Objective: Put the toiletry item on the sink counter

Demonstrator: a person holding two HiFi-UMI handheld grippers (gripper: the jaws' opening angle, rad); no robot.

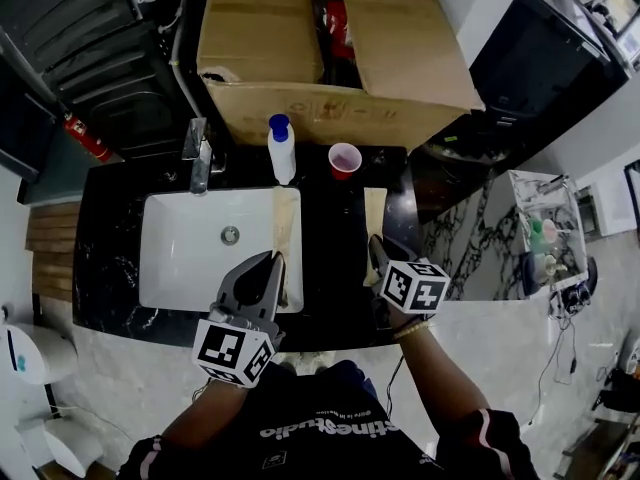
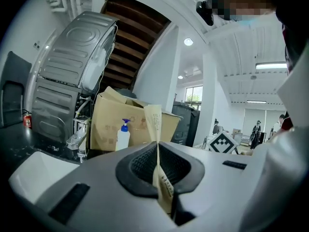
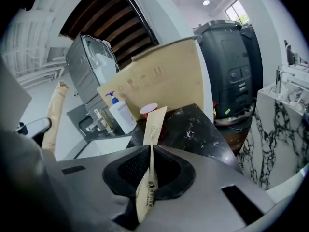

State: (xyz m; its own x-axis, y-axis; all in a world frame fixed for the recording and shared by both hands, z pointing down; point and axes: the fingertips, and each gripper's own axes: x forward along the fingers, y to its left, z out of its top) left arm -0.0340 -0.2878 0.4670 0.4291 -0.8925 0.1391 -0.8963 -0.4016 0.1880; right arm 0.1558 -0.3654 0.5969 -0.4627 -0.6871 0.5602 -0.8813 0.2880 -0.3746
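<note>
A cardboard box (image 1: 300, 38) stands open behind a black counter (image 1: 110, 218), which holds a white sink (image 1: 180, 258). Along the counter's back edge stand a faucet (image 1: 198, 153), a white pump bottle (image 1: 282, 151) with a blue top, and a red cup (image 1: 344, 159) just right of the bottle.

The left gripper (image 1: 272, 263) hangs over the sink's right rim. Its jaws are pressed together on a flat tan paper packet (image 1: 285, 228), which sticks up and forward past the pads, edge-on, in line with the rim. The right gripper (image 1: 376, 248) is over the counter right of the sink, near its front edge. Its jaws are clamped likewise on a second packet (image 1: 374, 213) of the same kind, with dark print on its face. That one points toward the cup. Both packets are held in the air, and neither lies on the counter.
</note>
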